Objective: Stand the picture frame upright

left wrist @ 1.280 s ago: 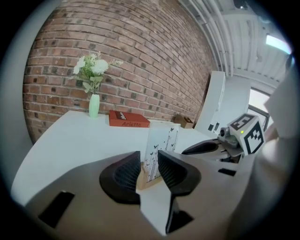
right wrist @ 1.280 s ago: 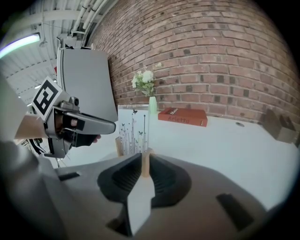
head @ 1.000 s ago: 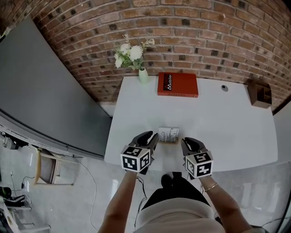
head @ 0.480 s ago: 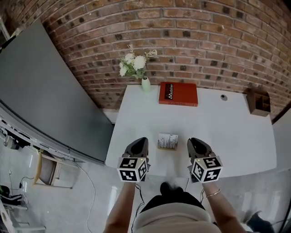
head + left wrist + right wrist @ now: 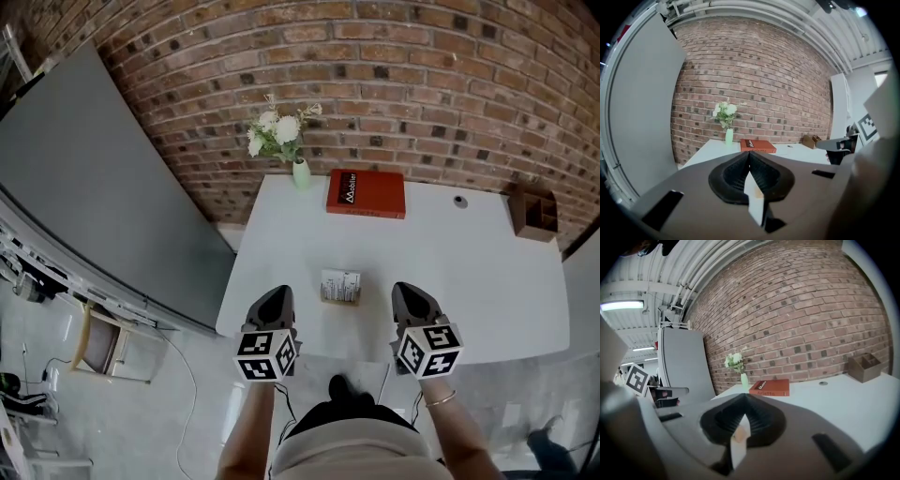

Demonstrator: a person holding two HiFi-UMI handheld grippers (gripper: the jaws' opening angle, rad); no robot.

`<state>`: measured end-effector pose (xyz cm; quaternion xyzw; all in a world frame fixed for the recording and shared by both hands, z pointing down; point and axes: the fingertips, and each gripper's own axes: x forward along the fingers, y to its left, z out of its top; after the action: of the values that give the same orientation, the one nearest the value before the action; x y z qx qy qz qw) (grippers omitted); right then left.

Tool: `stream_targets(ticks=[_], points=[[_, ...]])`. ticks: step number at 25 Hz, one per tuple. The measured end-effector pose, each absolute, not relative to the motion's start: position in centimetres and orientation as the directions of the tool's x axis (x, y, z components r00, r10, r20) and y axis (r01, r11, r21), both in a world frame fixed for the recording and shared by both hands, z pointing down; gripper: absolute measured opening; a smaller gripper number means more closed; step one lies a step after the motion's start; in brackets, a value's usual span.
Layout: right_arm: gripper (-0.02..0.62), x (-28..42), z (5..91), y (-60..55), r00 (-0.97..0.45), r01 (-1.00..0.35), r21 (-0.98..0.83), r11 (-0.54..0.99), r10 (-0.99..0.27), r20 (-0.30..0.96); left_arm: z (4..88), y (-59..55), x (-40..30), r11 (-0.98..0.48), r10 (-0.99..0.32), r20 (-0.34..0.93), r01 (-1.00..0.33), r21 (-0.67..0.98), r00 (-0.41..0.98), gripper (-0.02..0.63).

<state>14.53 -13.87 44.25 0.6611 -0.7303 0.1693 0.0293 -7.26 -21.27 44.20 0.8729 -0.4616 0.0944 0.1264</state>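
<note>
The left claw (image 5: 273, 302) has just closed, its jaws together on nothing. The right claw (image 5: 412, 298) is also closed and empty. Both hang over the near edge of the white table (image 5: 487, 281). The picture frame (image 5: 340, 286) sits between them, slightly ahead, touching neither. Well beyond it are a red book (image 5: 367, 193) and a vase of flowers (image 5: 300, 172), against the brick wall (image 5: 422, 84).

The picture frame (image 5: 340, 286) stands on the tabletop (image 5: 487, 281) near its front edge, between the left gripper (image 5: 274, 300) and the right gripper (image 5: 411, 295) — apart from both. Along the back edge — vase (image 5: 300, 173) at left, book (image 5: 366, 194) just beside it, box (image 5: 534, 214) at the far right.
</note>
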Motion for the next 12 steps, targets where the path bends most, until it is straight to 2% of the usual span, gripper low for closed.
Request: stream_targets(ticks=[12], points=[[0.003, 14.5, 43.3, -11.6, -0.160, -0.976, -0.186, 0.116, -0.957, 0.242, 43.6, -18.0, -7.7, -0.497, -0.810, 0.279, -0.856, 0.140, 0.516, -0.006]])
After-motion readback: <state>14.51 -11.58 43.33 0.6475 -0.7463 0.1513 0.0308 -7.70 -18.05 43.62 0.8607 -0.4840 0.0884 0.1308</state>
